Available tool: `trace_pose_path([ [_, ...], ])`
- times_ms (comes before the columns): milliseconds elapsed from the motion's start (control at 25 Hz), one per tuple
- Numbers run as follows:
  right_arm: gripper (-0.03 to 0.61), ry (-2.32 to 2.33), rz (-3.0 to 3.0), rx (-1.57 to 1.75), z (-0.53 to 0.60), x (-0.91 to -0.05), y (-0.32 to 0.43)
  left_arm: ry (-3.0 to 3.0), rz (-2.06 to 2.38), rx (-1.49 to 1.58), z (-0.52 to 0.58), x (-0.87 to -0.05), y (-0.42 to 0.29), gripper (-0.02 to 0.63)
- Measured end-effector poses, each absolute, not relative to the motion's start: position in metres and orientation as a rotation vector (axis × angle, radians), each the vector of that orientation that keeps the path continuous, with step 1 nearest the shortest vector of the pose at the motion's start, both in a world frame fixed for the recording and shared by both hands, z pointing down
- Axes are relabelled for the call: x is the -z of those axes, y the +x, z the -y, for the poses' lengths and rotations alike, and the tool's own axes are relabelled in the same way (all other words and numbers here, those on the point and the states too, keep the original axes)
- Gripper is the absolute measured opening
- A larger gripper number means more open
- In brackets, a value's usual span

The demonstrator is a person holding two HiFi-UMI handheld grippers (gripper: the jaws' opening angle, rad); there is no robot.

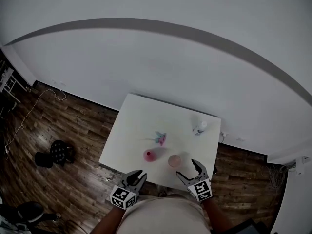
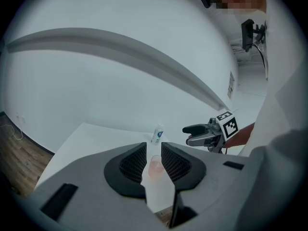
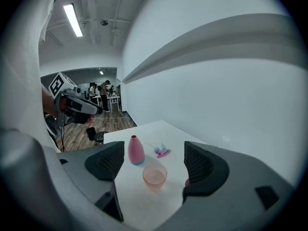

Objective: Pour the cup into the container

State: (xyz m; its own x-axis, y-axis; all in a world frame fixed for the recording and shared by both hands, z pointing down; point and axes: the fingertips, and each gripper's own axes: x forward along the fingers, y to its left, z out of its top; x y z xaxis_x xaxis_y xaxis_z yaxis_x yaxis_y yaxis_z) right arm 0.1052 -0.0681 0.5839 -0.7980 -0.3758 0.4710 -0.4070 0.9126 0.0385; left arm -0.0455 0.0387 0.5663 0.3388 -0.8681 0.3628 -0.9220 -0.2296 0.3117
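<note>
From the head view, the pink cup (image 1: 174, 160) stood untouched near the table's (image 1: 131, 121) front edge, just beside a pink bottle-shaped container (image 1: 149, 155). The left claw (image 1: 138, 174) and right claw (image 1: 185, 167) hovered short of that edge. In the left gripper view, the left claw was narrowed to a slit with nothing in it (likely just waiting). In the right gripper view, the right claw gaped wide and empty, lined up on the cup, seemingly to grasp it.
</note>
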Motion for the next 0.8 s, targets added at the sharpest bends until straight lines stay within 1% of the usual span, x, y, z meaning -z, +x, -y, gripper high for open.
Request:
trace_pose_path([
  [360,0.374,0.498,2.55,-0.076,0.065,-0.613,0.109,2.103,1.599,-0.178,-0.045,-0.573,-0.05,0.092],
  [800,0.376,0.386,2.51,-0.095,0.075,-0.656,0.124,2.031,1.636,-0.218,-0.045,-0.588,-0.034,0.093],
])
